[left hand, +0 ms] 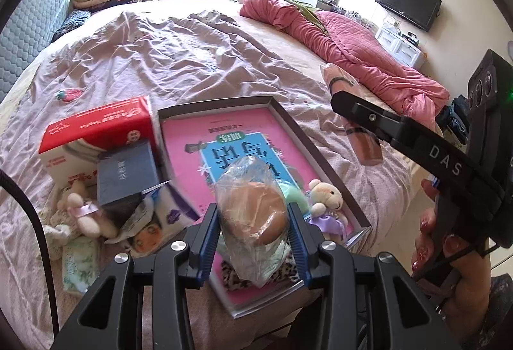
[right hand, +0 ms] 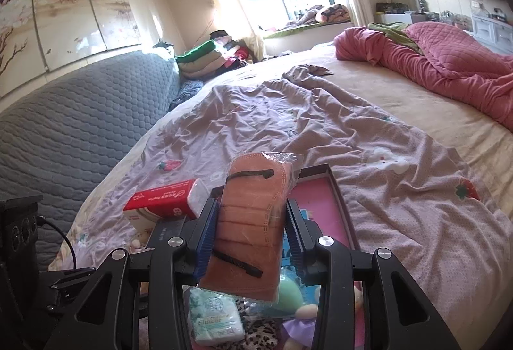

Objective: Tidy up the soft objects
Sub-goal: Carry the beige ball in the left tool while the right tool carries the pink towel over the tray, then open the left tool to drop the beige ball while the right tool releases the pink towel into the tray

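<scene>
My left gripper [left hand: 253,231] is shut on a clear bag [left hand: 253,205] with a round brown pad inside, held over an open box tray [left hand: 282,101] lined with a pink book. In the tray lie a small plush bear [left hand: 323,199], a green soft piece [left hand: 295,196] and leopard fabric [left hand: 231,278]. My right gripper [right hand: 251,231] is shut on a wrapped pack of orange face masks [right hand: 250,221], above the same tray [right hand: 340,193]. Under it sit a tissue pack [right hand: 216,318] and the bear [right hand: 298,321]. The left wrist view shows the right gripper [left hand: 352,112] with the mask pack [left hand: 365,145].
Left of the tray lie a red tissue box [left hand: 96,132], a dark box [left hand: 126,170], a second plush bear [left hand: 83,215] and tissue packs [left hand: 150,221]. A pink quilt [left hand: 352,39] lies on the bed's far right. A hand [left hand: 449,254] holds the right gripper.
</scene>
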A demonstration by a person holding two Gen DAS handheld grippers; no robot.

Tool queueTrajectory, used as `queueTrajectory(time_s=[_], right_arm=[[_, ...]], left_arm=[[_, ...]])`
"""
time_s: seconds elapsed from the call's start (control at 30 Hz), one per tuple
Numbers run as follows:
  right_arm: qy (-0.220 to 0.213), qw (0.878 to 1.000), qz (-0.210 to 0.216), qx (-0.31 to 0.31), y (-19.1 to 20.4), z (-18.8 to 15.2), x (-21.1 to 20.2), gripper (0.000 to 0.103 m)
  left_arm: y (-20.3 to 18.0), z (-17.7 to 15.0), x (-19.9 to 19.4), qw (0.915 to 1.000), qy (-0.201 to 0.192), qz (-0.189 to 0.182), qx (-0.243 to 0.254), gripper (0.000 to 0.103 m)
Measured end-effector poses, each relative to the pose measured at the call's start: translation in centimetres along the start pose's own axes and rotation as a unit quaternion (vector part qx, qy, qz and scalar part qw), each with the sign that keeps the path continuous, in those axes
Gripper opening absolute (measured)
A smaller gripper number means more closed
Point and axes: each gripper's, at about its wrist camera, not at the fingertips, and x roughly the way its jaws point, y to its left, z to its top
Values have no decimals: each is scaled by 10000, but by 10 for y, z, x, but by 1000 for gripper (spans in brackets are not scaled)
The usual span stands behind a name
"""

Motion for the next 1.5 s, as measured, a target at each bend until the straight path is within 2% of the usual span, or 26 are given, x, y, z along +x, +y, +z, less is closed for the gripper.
queueTrajectory(time_s=[0.3,0.83,1.5], right_arm=[[23,9998,-110,143,-16,-2,3,42],[631,9967,-322,387,-44,-22,33,42],[1141,9922,-481,138,-41,-40,60,42]], left_arm=[[-11,9,22,9999,111,27,67,41],[-9,15,66,9990,429,104,15,41],[3,22,92,9977,619,197,-200,41]])
